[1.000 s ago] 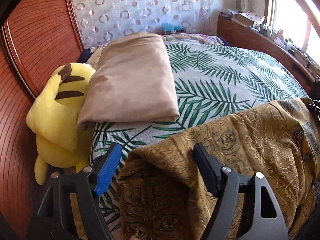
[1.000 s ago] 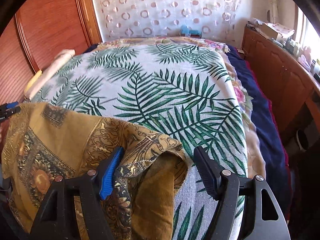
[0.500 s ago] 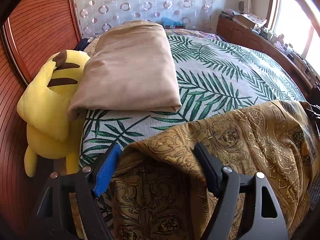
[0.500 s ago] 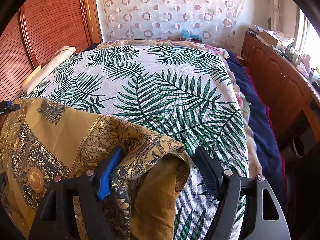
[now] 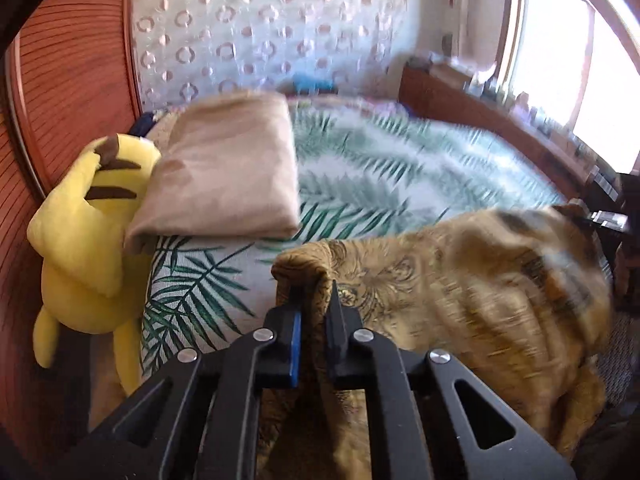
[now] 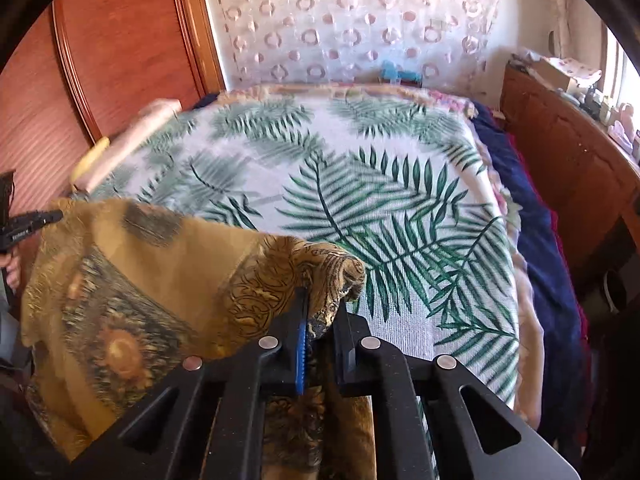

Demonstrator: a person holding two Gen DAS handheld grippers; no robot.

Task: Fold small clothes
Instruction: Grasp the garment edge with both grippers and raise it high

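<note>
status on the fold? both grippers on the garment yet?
Done: both corners are gripped. The left gripper is shut on one bunched corner of the mustard patterned garment; the right gripper is shut on the opposite corner. In hand: the cloth hangs spread between them at the near edge of the palm-leaf bedspread. Left: no fold is visible yet, so laying it flat and folding remain.

Sunlit window (image 5: pixel 568 60) right, wooden headboard (image 5: pixel 68 80) left — circle-patterned curtain (image 6: pixel 360 20) behind the bed (image 6: pixel 400 208).
</note>
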